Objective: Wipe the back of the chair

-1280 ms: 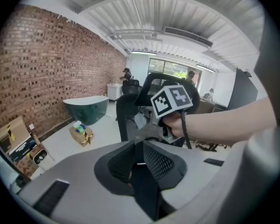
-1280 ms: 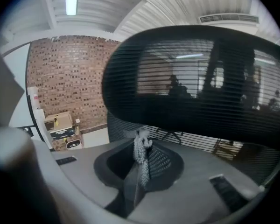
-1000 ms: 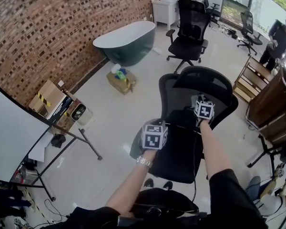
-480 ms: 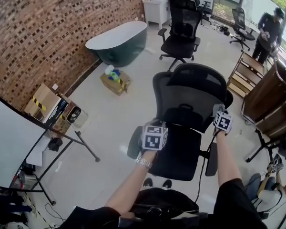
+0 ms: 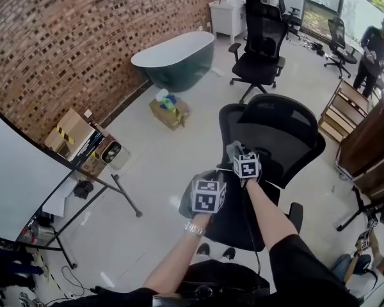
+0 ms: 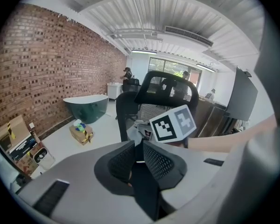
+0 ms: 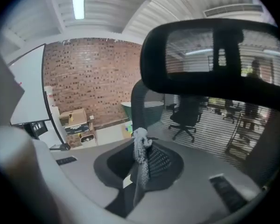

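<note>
The black mesh office chair (image 5: 275, 130) stands right in front of me, its back facing me. My right gripper (image 5: 243, 162) is shut on a grey cloth (image 5: 233, 150) at the left lower edge of the chair's back. In the right gripper view the cloth (image 7: 141, 146) sticks up from the jaws, with the headrest (image 7: 210, 55) overhead and the mesh back (image 7: 214, 125) just ahead. My left gripper (image 5: 208, 195) hovers lower left of it, off the chair. The left gripper view has its jaws together on nothing, with the right gripper's marker cube (image 6: 173, 122) ahead.
A green bathtub (image 5: 173, 59) sits by the brick wall. A cardboard box (image 5: 168, 110) lies on the floor, with a second office chair (image 5: 262, 40) beyond. A table with a white board (image 5: 19, 184) is at the left and wooden shelving (image 5: 365, 139) at the right. A person (image 5: 374, 47) stands far back.
My right gripper has swept left with the cloth, from the right side of the chair's back to its left lower edge. The left gripper has hardly moved.
</note>
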Demonstrator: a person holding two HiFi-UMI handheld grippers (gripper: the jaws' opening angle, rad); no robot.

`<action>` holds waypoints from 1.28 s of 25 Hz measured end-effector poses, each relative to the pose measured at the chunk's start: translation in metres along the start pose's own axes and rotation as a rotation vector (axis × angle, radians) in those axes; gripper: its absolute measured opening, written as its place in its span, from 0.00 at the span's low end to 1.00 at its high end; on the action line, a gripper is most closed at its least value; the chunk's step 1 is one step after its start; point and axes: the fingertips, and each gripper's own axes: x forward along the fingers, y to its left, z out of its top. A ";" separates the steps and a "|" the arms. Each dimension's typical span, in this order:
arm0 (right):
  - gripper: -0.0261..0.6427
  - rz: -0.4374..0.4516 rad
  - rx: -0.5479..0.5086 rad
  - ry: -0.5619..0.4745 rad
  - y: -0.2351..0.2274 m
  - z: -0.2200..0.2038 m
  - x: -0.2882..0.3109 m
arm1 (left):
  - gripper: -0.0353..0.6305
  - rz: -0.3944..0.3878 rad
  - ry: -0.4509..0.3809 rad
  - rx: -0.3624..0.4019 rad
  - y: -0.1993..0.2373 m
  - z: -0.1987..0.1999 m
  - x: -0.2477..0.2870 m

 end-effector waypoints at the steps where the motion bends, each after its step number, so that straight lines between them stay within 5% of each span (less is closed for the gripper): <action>1: 0.11 0.002 -0.013 0.015 0.002 -0.001 0.008 | 0.15 0.012 0.003 -0.001 0.003 -0.003 -0.004; 5: 0.11 -0.060 -0.038 0.035 -0.028 -0.005 0.017 | 0.15 0.049 0.011 -0.009 0.016 -0.013 -0.012; 10: 0.11 -0.175 0.092 0.016 -0.088 -0.003 -0.005 | 0.15 0.051 0.038 0.003 0.031 -0.017 -0.004; 21: 0.11 -0.557 0.154 0.141 -0.292 -0.091 -0.156 | 0.15 -0.058 0.025 0.035 -0.029 -0.001 0.024; 24: 0.11 -0.617 0.201 0.163 -0.318 -0.112 -0.184 | 0.15 -0.063 0.026 0.044 -0.031 -0.005 0.022; 27: 0.11 -0.597 0.240 0.150 -0.305 -0.110 -0.183 | 0.15 -0.057 0.028 0.041 -0.027 -0.005 0.019; 32: 0.11 -0.354 0.173 0.059 -0.185 -0.066 -0.109 | 0.15 -0.035 0.021 0.030 -0.020 -0.003 0.019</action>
